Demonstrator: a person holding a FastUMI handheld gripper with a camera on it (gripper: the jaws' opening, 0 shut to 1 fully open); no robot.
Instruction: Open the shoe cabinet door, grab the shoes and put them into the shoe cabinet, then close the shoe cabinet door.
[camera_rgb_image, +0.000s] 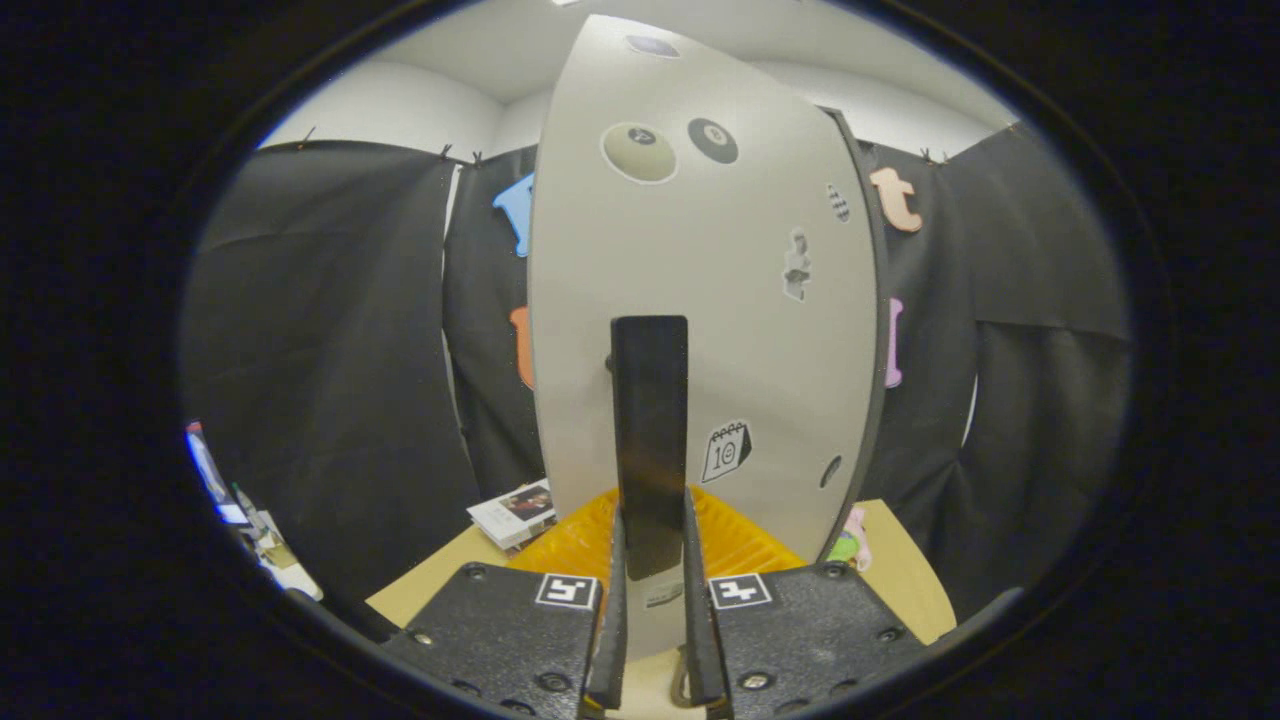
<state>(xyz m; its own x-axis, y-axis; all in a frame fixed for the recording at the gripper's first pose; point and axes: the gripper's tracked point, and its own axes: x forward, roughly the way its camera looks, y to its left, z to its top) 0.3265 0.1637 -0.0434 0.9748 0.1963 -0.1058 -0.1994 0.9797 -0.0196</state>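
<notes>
My claw (652, 590) is clamped on the dark upright handle (650, 440) of the shoe cabinet door (700, 300) — both fingers press its lower end, which sits between them. The pale door fills the space straight ahead, dotted with small stickers too distorted to read properly. Its far edge hides whatever stands behind it, so I cannot make out the cabinet's inside. Below the door, just beyond my fingers, an orange ribbed thing (580, 545) peeks out — partly covered, hard to identify. It lies on the tan table (900, 570), with a booklet (515, 512) off to the left.
</notes>
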